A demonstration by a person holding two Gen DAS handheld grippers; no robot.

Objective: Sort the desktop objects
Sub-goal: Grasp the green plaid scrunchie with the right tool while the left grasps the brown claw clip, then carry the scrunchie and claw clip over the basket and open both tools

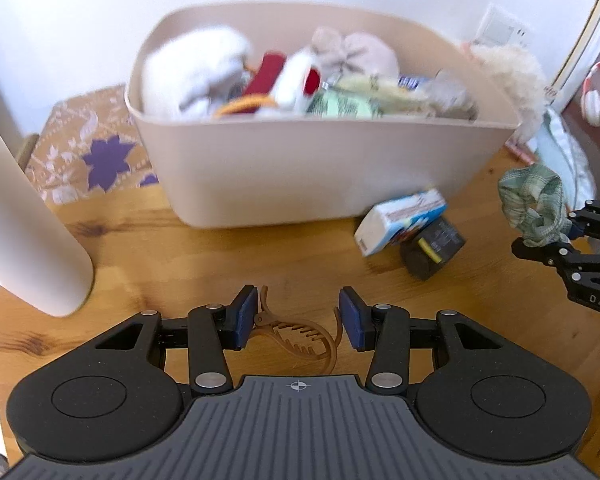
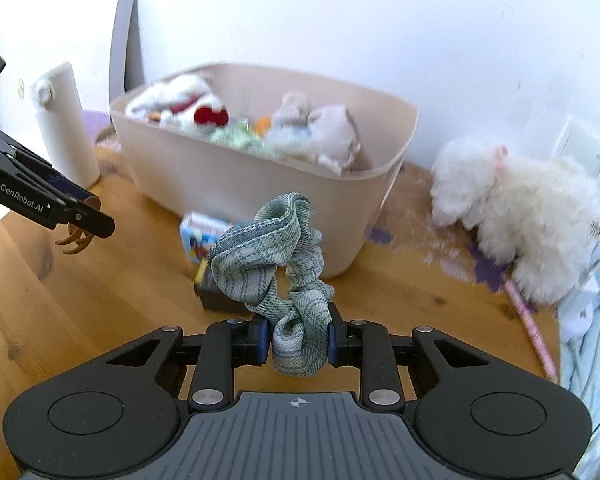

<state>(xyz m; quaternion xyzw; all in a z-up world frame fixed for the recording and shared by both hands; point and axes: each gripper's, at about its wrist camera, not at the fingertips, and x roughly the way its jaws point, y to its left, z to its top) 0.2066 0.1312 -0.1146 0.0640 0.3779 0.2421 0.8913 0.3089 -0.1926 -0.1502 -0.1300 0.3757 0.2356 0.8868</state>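
Warm knotty pine tabotop is not the word: a warm, knotty pine tabletop (image 1: 188,248) fills the lower half of both views, backed by a plain white wall (image 2: 340,20).

Largest on it is a beige plastic tub with rounded corners (image 1: 284,168), sitting in the upper middle of each frame and heaped with blurred soft toys and packets. At the left edge of the left wrist view stands a tall off-white cylindrical container (image 1: 28,216). A fluffy cream plush toy (image 2: 520,216) lies at the right of the right wrist view, just beside the tub's corner. Near the tub's front wall a small white and blue carton (image 1: 404,220) leans on a small dark box with a yellow label (image 1: 434,250).

The right hand-held gripper (image 2: 298,340) is clenched on a green plaid fabric scrunchie (image 2: 272,256): both blue pads press the cloth low in the centre of its own view, and the rest of the loop bunches up above them, clear of the tabletop.

The left hand-held gripper (image 1: 298,316) grasps a brown plastic claw hair clip (image 1: 296,336) across its length, low in the centre of its view. The right wrist view shows the clip's teeth hanging under the jaws, off the wood, at the left edge.
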